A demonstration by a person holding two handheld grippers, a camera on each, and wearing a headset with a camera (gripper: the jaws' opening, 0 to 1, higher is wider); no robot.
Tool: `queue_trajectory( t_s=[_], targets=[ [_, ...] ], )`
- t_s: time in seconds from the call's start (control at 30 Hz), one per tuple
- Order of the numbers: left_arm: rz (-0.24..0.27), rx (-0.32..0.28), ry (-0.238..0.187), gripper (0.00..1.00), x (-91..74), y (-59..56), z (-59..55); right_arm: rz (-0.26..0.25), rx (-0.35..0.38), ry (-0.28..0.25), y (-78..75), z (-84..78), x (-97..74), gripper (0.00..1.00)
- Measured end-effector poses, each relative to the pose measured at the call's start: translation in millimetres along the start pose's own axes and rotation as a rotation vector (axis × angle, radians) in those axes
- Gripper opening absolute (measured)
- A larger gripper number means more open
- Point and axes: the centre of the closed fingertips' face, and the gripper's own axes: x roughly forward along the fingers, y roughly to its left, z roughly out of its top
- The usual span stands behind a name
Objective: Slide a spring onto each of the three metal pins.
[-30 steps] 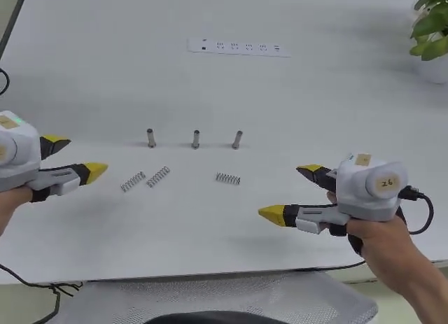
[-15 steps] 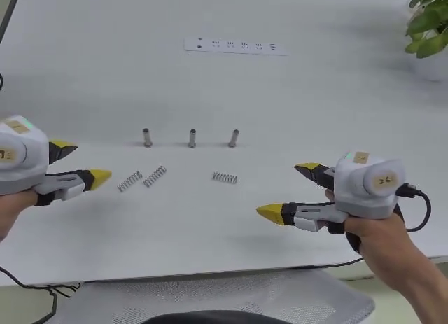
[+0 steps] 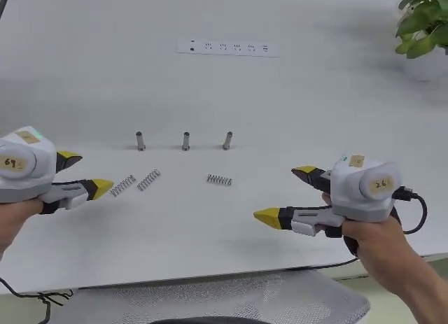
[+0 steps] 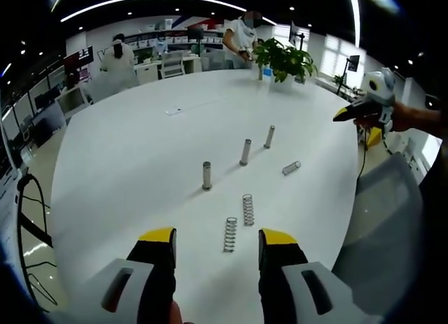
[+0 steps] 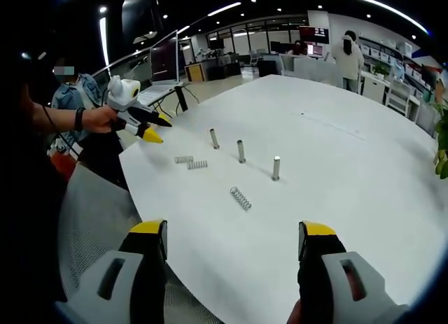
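The left hand-held gripper (image 3: 85, 172) hovers wide and empty just beside the left spring (image 3: 122, 185) and middle spring (image 3: 148, 179), which lie on the white desk (image 3: 294, 100). Behind them the three metal pins (image 3: 185, 141) stand upright and bare in a row, with the right spring (image 3: 218, 180) lying near the rightmost one. The right hand-held gripper (image 3: 285, 194), also wide and empty, is well apart from them.

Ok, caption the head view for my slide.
Left gripper and right gripper, both open, flank three loose springs lying before three bare upright pins.
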Motion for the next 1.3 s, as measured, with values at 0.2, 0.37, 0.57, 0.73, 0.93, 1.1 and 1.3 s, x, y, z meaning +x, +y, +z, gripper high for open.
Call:
queue_trajectory(
  t_s=[0.2,0.37,0.57,0.73,0.93,1.1,1.3],
  targets=[
    [-0.012,0.003,0.01,0.4,8.2,-2.4,-4.7,-0.002,0.001,0.003,0.2,-0.8,-0.6,0.76],
    [-0.021,0.005,0.031,0.4,15.0,-4.8,-12.2,-0.001,-0.001,0.008,1.7,-1.4,-0.8,0.76],
    [-0.034,-0.011,0.05,0.38,24.9,-9.0,-24.2,0.0,0.002,0.011,3.3,-3.5,-1.3,0.76],
    [-0.042,-0.017,0.067,0.36,33.5,-11.6,-33.2,-0.002,0.005,0.017,2.2,-6.3,-3.5,0.76],
    [-0.051,-0.022,0.081,0.31,44.4,-15.1,-40.1,-0.006,0.008,0.023,0.4,-9.1,-5.9,0.76],
    [-0.059,-0.024,0.096,0.28,51.7,-16.7,-44.6,-0.008,0.011,0.027,0.1,-10.7,-6.3,0.75],
    [-0.065,-0.011,0.104,0.2,58.6,-18.1,-46.6,-0.008,0.014,0.029,1.3,-11.2,-6.0,0.76]
  ],
)
